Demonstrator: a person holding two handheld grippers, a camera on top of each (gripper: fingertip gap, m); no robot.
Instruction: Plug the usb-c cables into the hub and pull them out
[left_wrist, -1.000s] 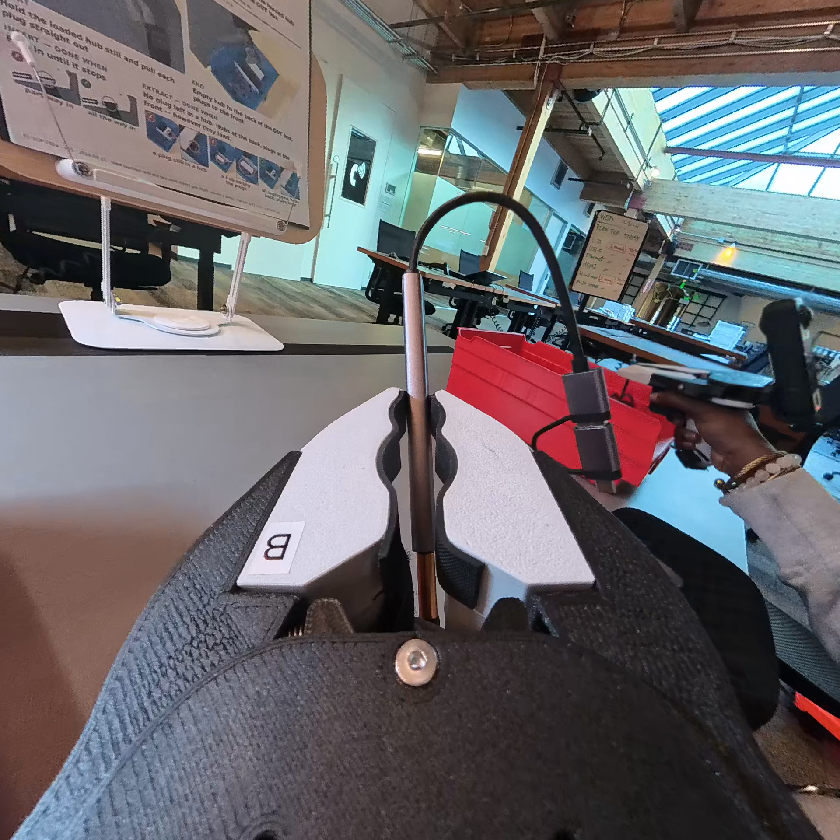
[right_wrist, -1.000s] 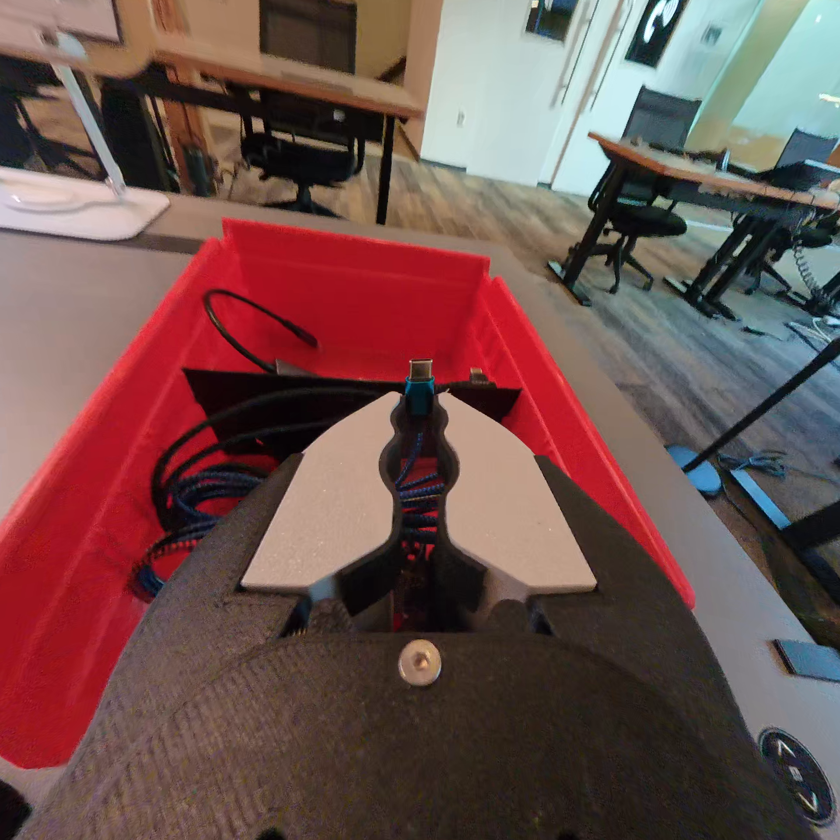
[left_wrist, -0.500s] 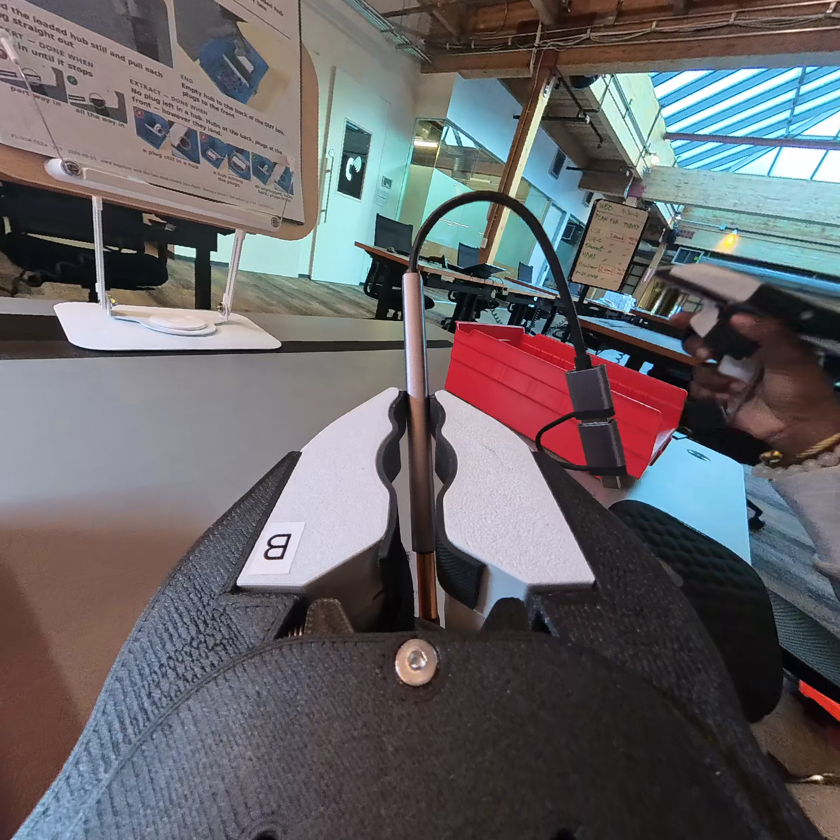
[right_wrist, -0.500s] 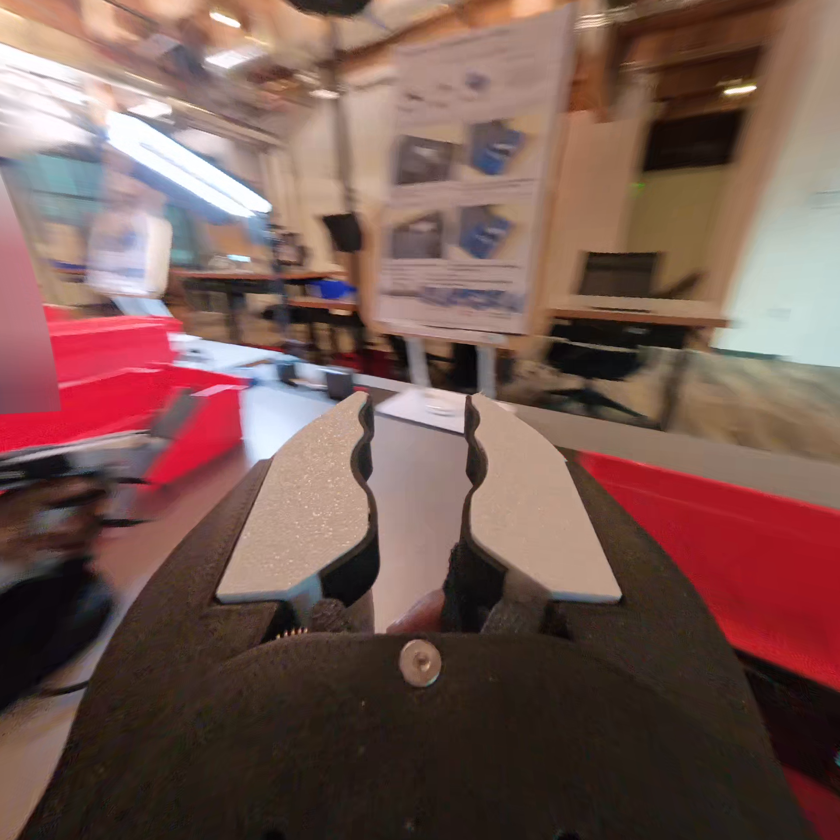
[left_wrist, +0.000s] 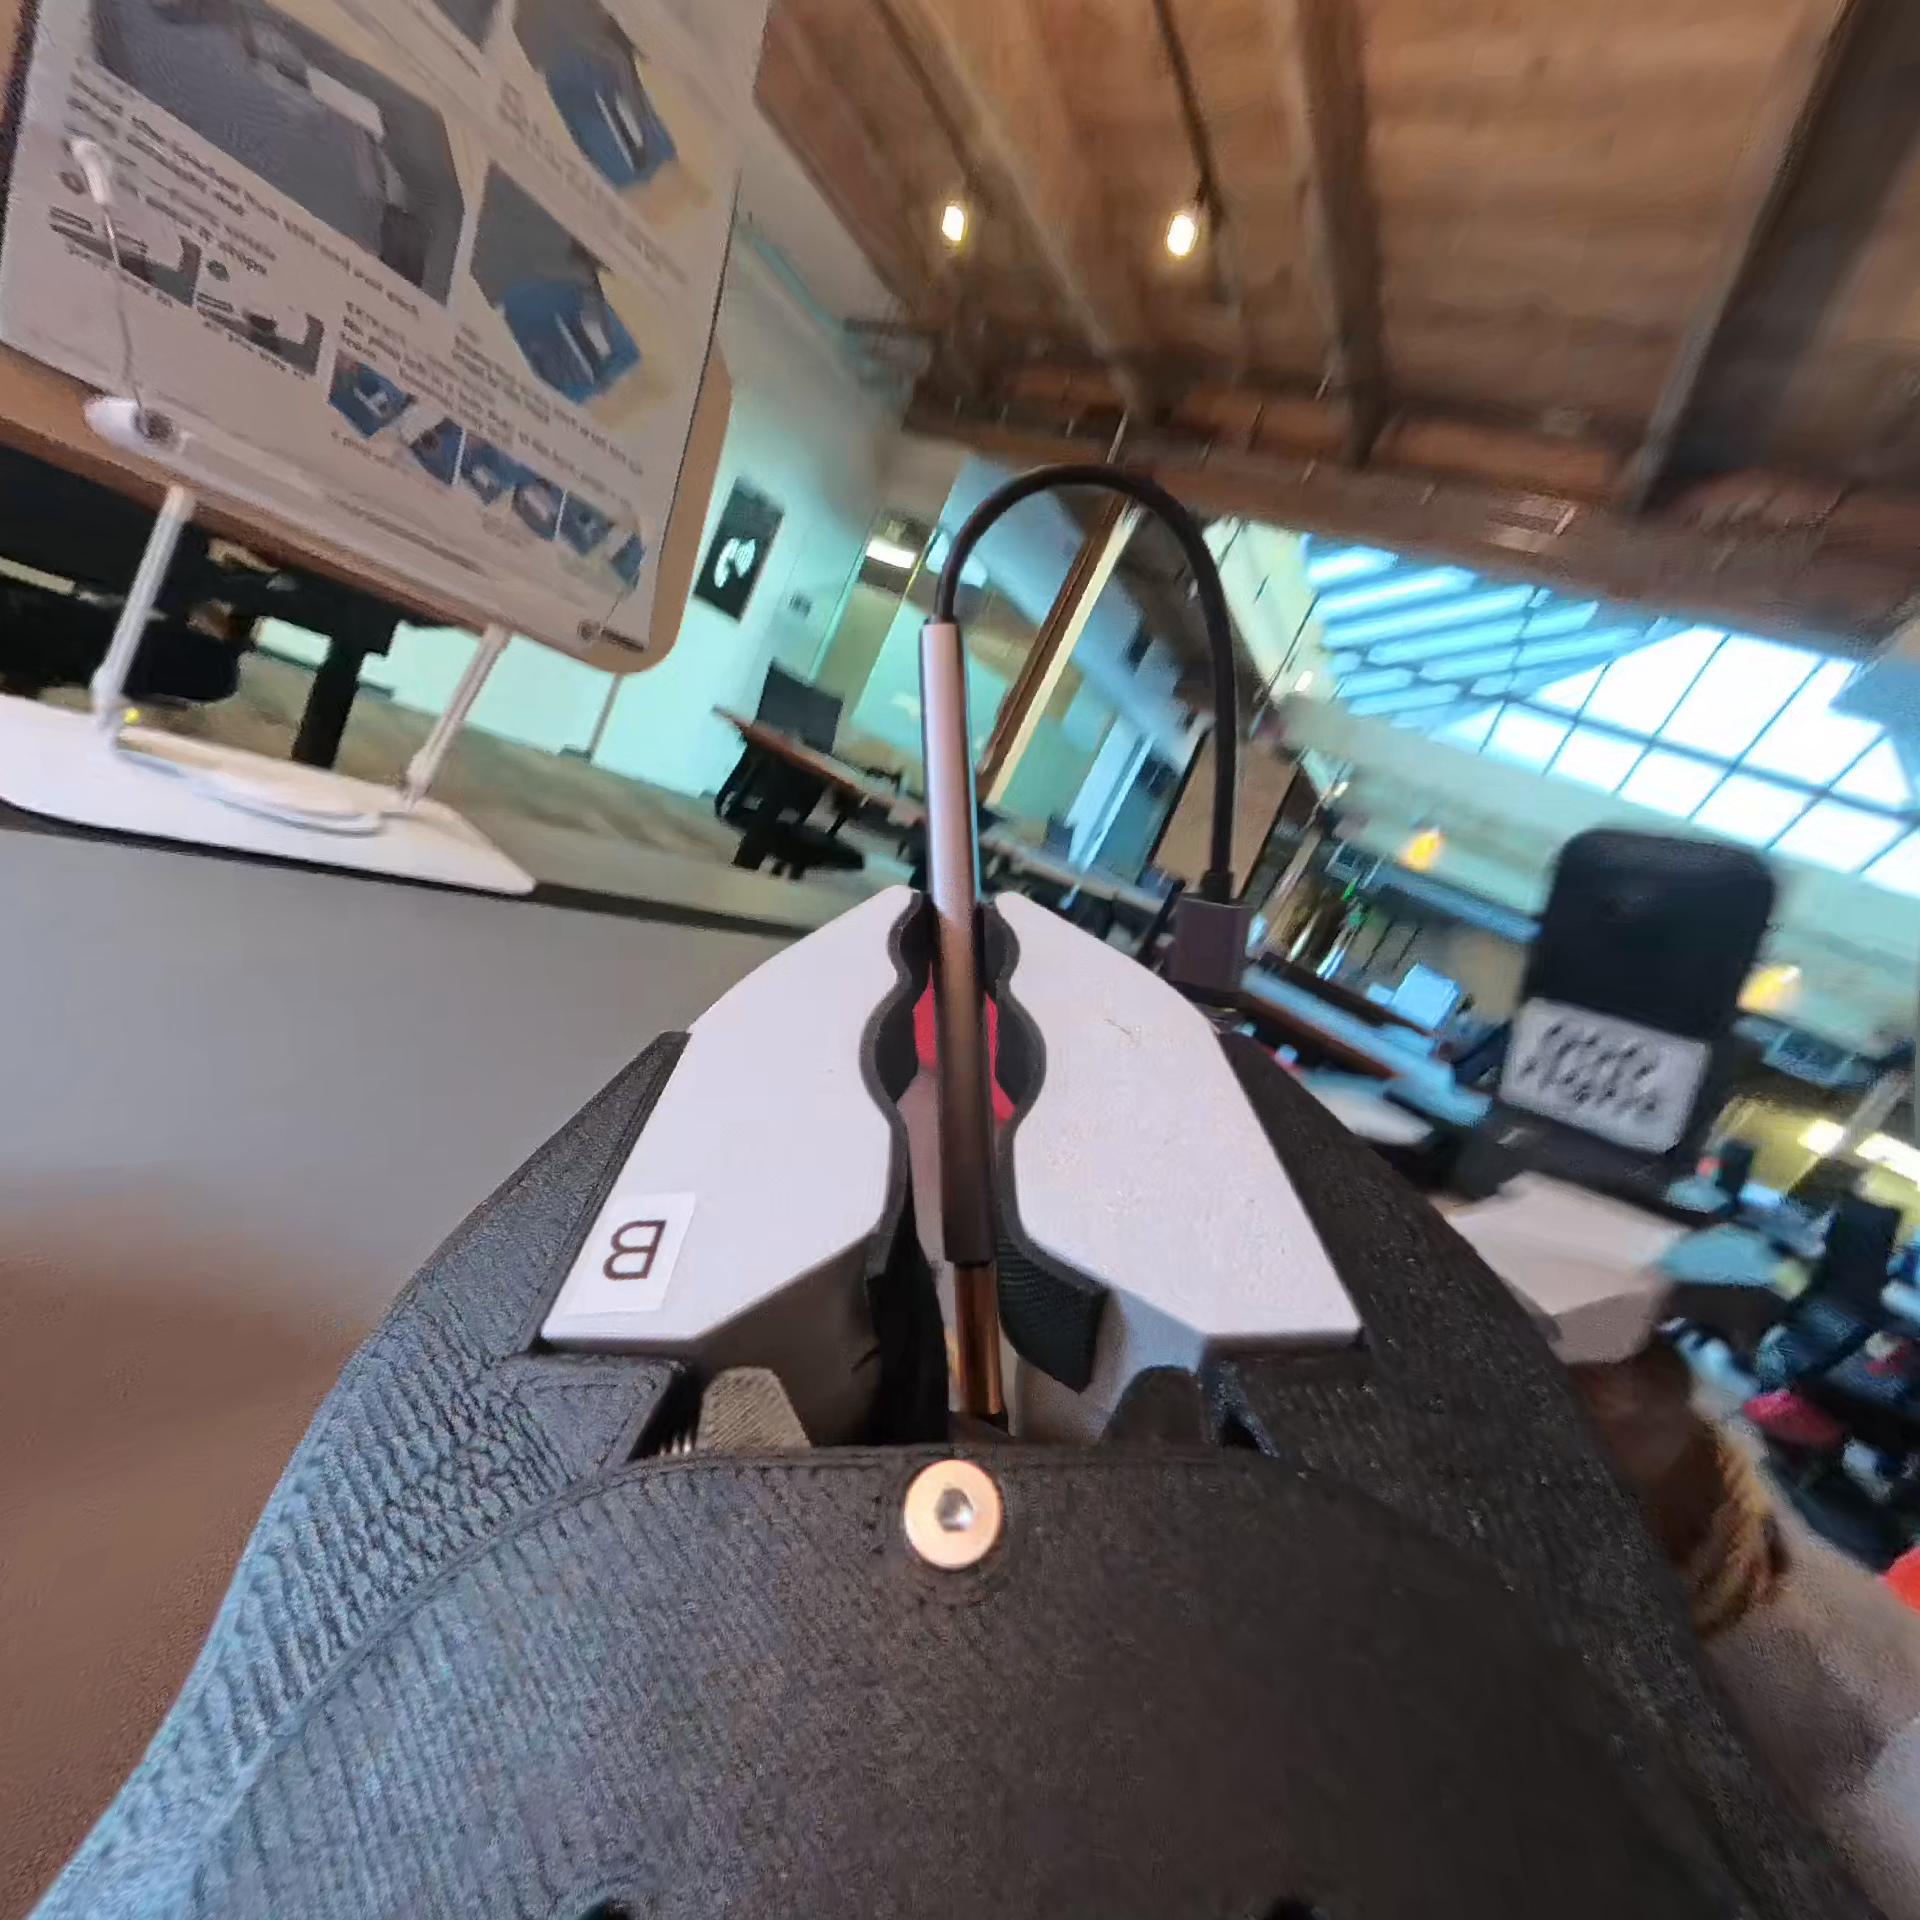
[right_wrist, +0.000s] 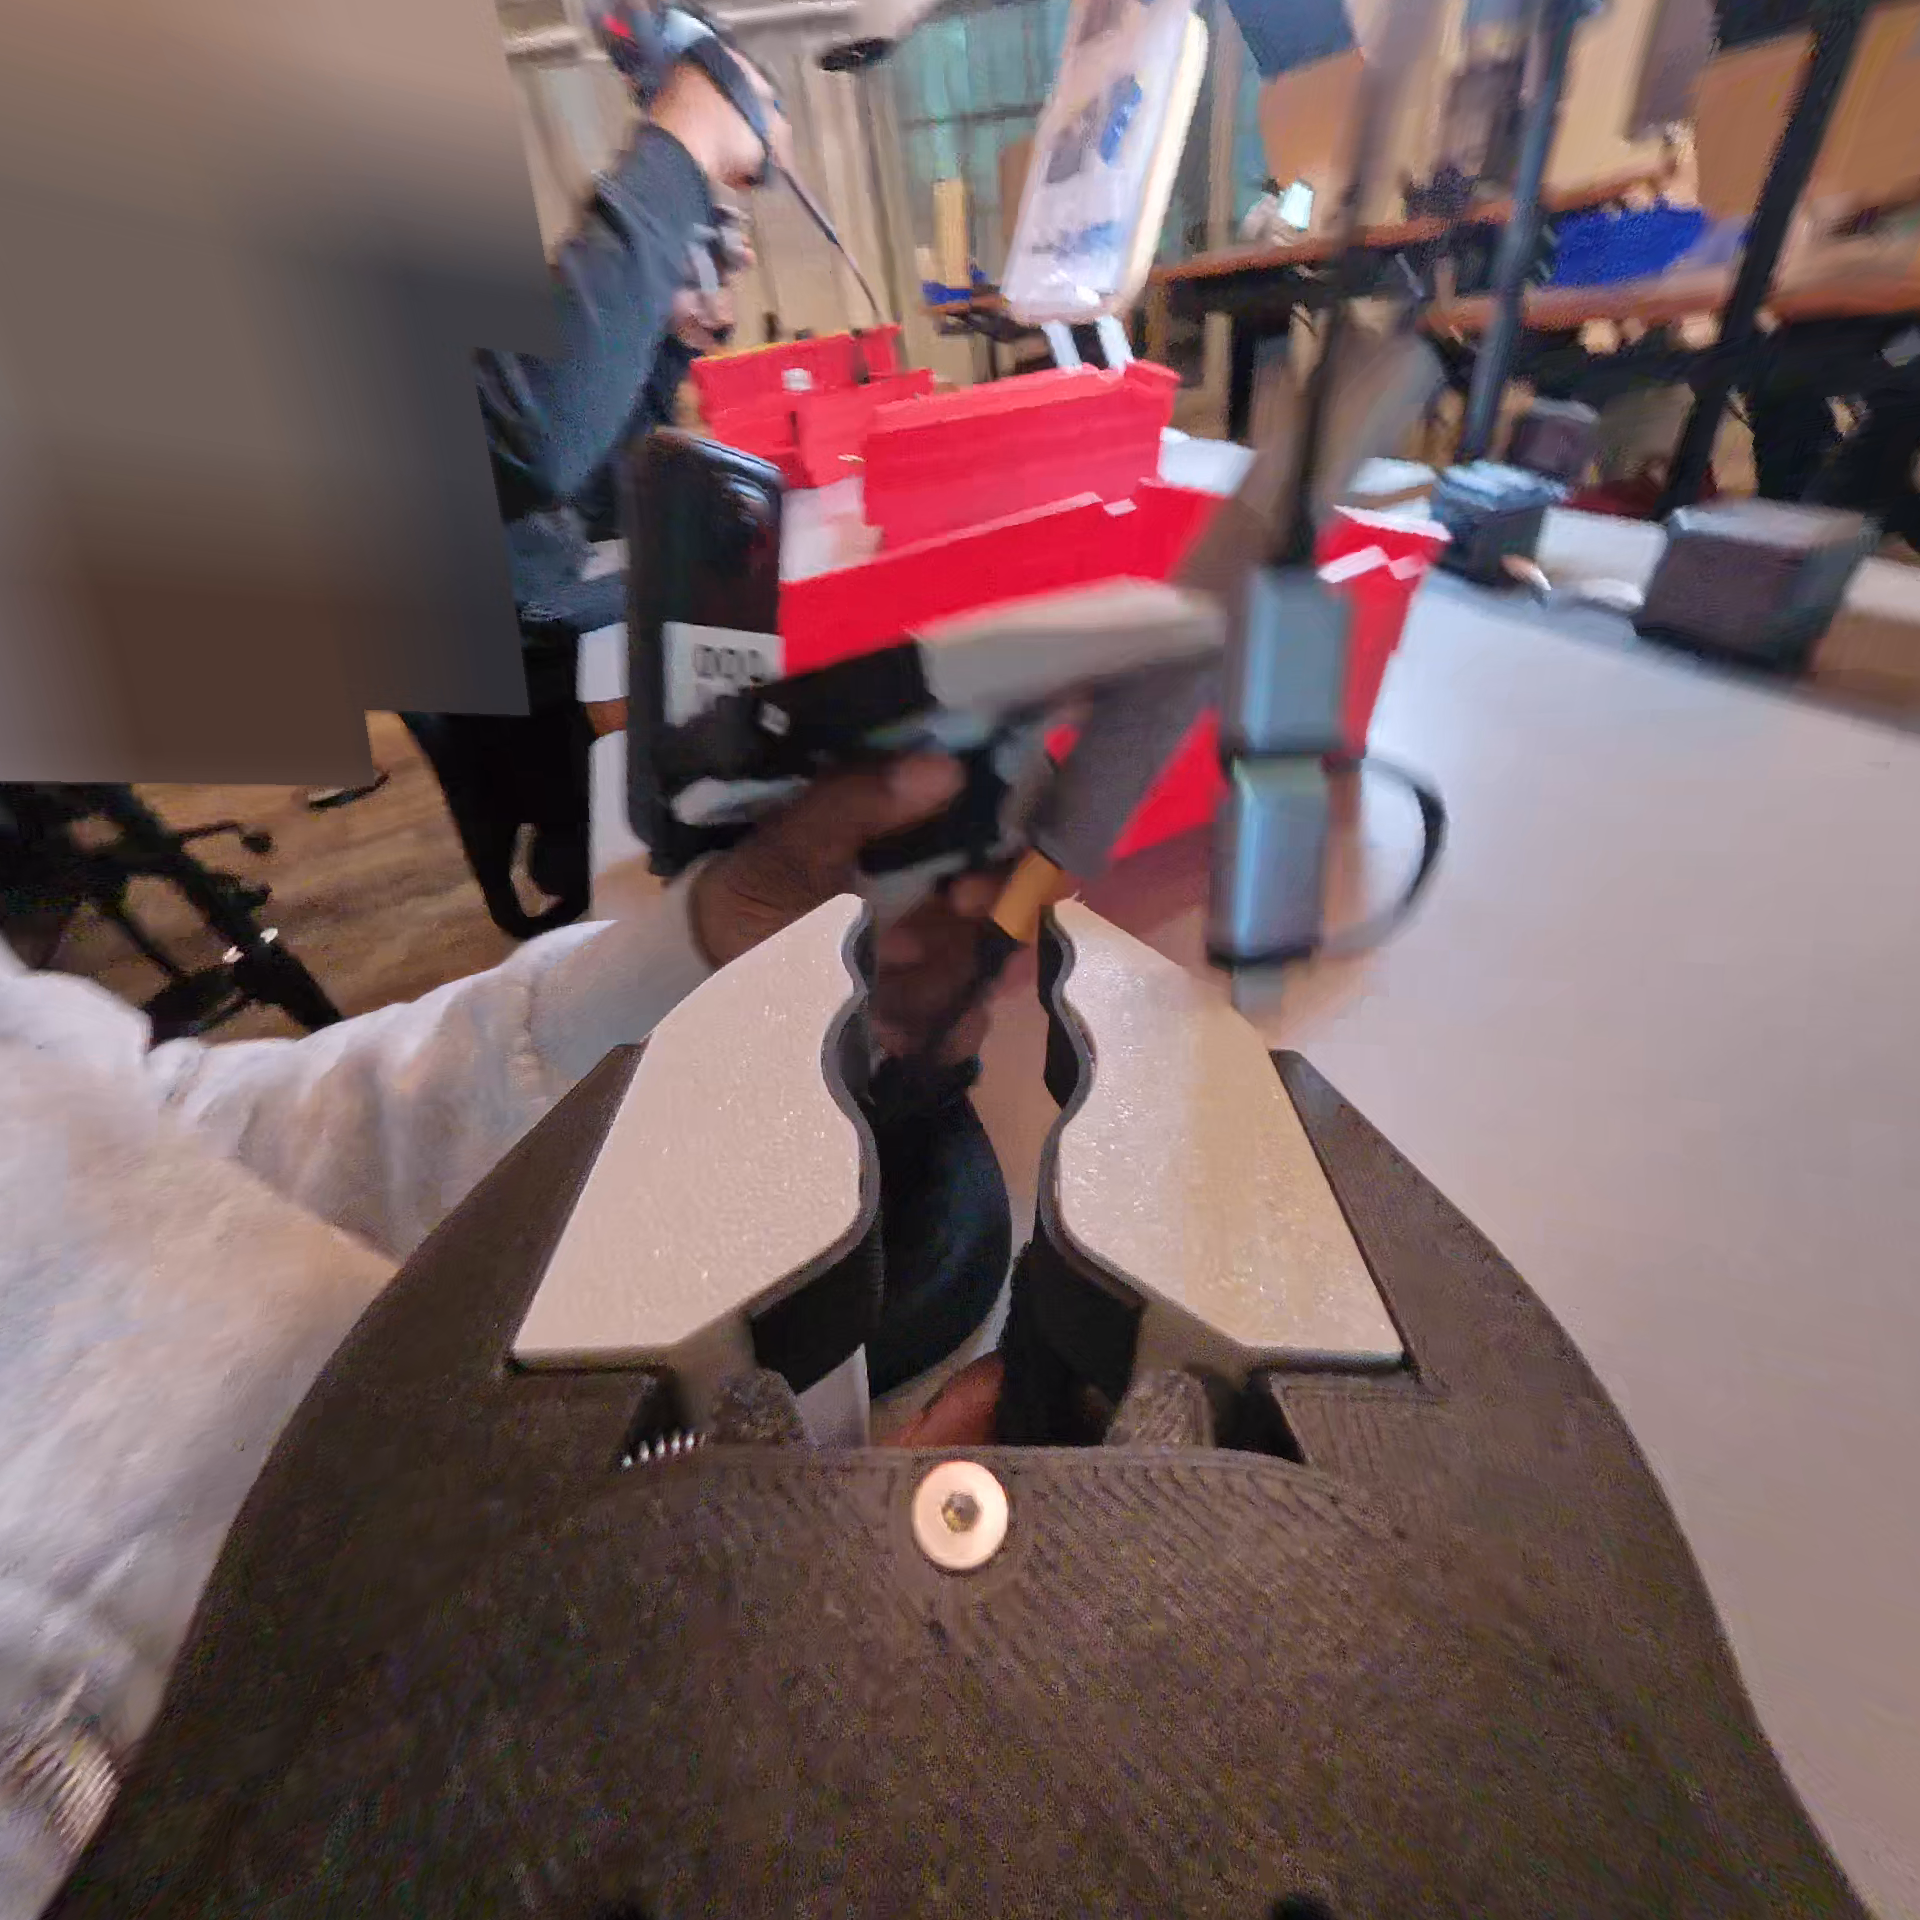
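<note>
My left gripper (left_wrist: 954, 906) is shut on a thin grey hub (left_wrist: 951, 790), seen edge-on and pointing up. The hub's short black cable (left_wrist: 1195, 582) loops over to its grey plug (left_wrist: 1205, 940) at the right. My right gripper (right_wrist: 956, 920) is open and empty. It faces the left gripper (right_wrist: 1184, 629), which a hand holds just ahead of it. In that blurred view the hub (right_wrist: 1117, 800) slants through the left fingers, and its grey plug and adapter (right_wrist: 1278, 727) hang to the right. No other USB-C cable is in view.
Red bins (right_wrist: 987, 488) stand on the grey table (right_wrist: 1610, 935) behind the left gripper. An instruction board (left_wrist: 364, 229) on a white stand is at the far left. Another person (right_wrist: 634, 270) stands behind. Black boxes (right_wrist: 1756, 582) sit at the far right. The grippers' ends are close to 8 cm from one another.
My right gripper let go of the blue cable plug over the red bin, opened, and swung round to face the left gripper. My left gripper tilted upward, hub still held.
</note>
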